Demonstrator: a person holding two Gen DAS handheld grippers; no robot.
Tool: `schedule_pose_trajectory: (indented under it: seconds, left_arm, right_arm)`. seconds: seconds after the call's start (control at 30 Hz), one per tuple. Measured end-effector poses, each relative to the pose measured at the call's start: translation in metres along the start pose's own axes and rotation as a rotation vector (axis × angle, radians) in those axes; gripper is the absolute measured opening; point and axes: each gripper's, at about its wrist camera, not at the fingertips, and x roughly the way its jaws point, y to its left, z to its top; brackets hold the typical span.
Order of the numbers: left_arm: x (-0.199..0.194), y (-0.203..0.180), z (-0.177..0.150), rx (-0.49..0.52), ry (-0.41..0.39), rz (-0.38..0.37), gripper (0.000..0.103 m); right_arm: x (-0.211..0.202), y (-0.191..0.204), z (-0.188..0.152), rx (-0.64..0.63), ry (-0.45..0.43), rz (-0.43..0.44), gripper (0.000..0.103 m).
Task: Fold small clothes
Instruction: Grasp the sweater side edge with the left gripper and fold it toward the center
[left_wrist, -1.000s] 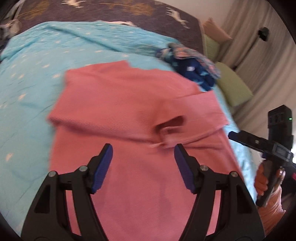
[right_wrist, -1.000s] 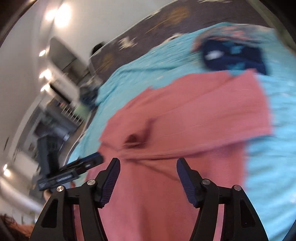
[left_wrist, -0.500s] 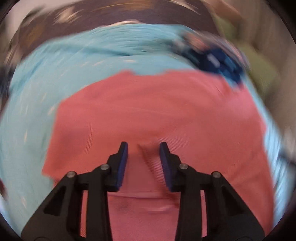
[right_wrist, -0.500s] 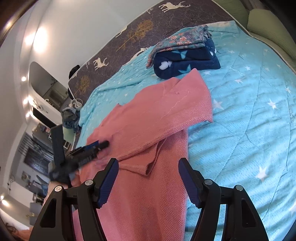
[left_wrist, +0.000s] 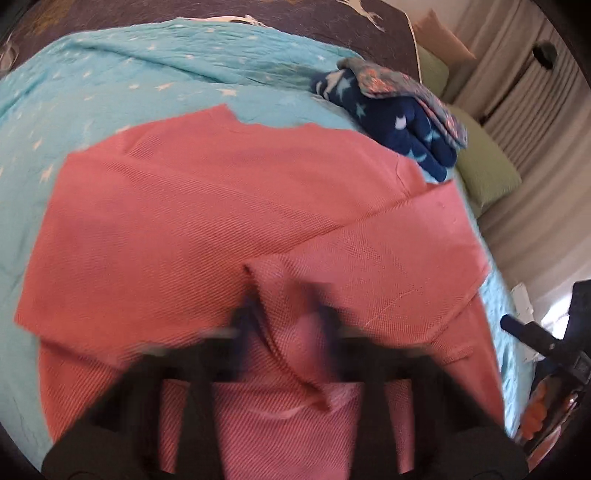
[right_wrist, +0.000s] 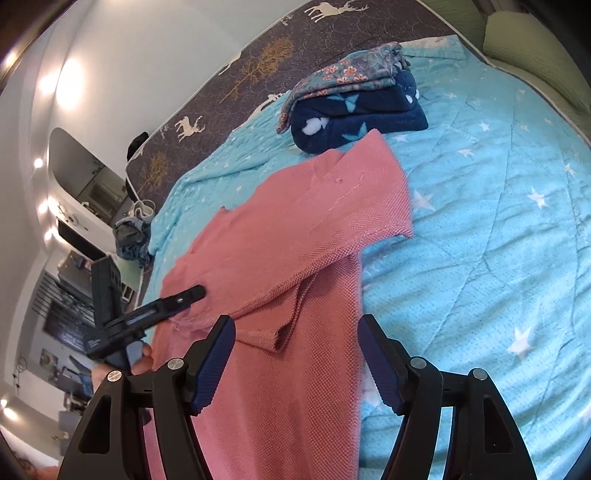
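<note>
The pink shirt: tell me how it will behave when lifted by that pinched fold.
Likely floppy: the pink shirt lies limp on the quilt, creased where the left gripper has shut on a fold. Probably light, since a small pinch already raises a ridge. The coarse knit looks grippy, so it should hardly slip, but the rest will probably hang and drag.

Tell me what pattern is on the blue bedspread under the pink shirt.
Small white stars on a light blue bedspread; clearest in the right wrist view.
</note>
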Motion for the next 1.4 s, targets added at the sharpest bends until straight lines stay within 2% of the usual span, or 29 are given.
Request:
schedule_pose_trajectory:
  seconds: [0.07, 0.17, 0.23, 0.3, 0.33, 0.4, 0.53, 0.67, 0.73, 0.8, 0.83, 0.9, 1.03, 1.17, 1.33, 1.37, 1.4]
  left_arm:
    - [-0.017, 0.004, 0.005, -0.038, -0.037, -0.046, 0.005]
    - [-0.067, 0.011, 0.022, -0.046, -0.172, -0.090, 0.005]
    - [-0.103, 0.022, 0.036, -0.033, -0.275, -0.037, 0.005]
    - [-0.116, 0.038, 0.043, -0.026, -0.311, 0.037, 0.005]
    - [-0.116, 0.050, 0.045, -0.033, -0.302, 0.074, 0.005]
    - [-0.107, 0.072, 0.047, -0.060, -0.261, 0.099, 0.005]
    - [-0.082, 0.102, 0.033, -0.151, -0.167, 0.040, 0.005]
    - [-0.070, 0.102, 0.026, -0.144, -0.144, 0.063, 0.005]
    - [-0.064, 0.102, 0.029, -0.142, -0.146, 0.115, 0.015]
    - [-0.063, 0.110, 0.031, -0.157, -0.156, 0.204, 0.051]
    - [-0.067, 0.117, 0.029, -0.177, -0.181, 0.245, 0.055]
    - [-0.077, 0.133, 0.024, -0.215, -0.213, 0.260, 0.056]
    - [-0.083, 0.152, 0.007, -0.260, -0.180, 0.206, 0.057]
    - [-0.076, 0.153, -0.021, -0.220, -0.122, 0.149, 0.057]
    - [-0.064, 0.142, -0.040, -0.203, -0.114, 0.074, 0.057]
    - [-0.063, 0.140, -0.040, -0.207, -0.125, 0.065, 0.052]
    - [-0.061, 0.138, -0.038, -0.205, -0.135, 0.040, 0.031]
  right_arm:
    - [-0.003, 0.000, 0.001, -0.009, -0.009, -0.025, 0.070]
    - [-0.008, -0.001, 0.005, -0.029, -0.025, -0.080, 0.071]
    - [-0.006, 0.000, 0.007, -0.053, -0.025, -0.134, 0.071]
    - [0.000, 0.002, 0.008, -0.081, -0.017, -0.183, 0.071]
    - [0.004, 0.004, 0.009, -0.094, -0.009, -0.196, 0.072]
    - [0.017, 0.008, 0.008, -0.118, 0.018, -0.207, 0.072]
    - [0.041, 0.016, 0.006, -0.160, 0.057, -0.258, 0.072]
    - [0.053, 0.022, 0.012, -0.193, 0.052, -0.339, 0.072]
    - [0.053, 0.024, 0.015, -0.196, 0.044, -0.335, 0.072]
    - [0.049, 0.024, 0.017, -0.193, 0.035, -0.324, 0.072]
    - [0.047, 0.024, 0.017, -0.193, 0.033, -0.322, 0.072]
    - [0.043, 0.022, 0.015, -0.188, 0.033, -0.321, 0.072]
    - [0.040, 0.017, 0.013, -0.176, 0.049, -0.311, 0.072]
    - [0.040, 0.014, 0.012, -0.162, 0.050, -0.301, 0.072]
    - [0.049, 0.016, 0.021, -0.162, 0.057, -0.246, 0.072]
    - [0.054, 0.014, 0.025, -0.155, 0.056, -0.216, 0.072]
    - [0.060, 0.010, 0.030, -0.135, 0.056, -0.178, 0.072]
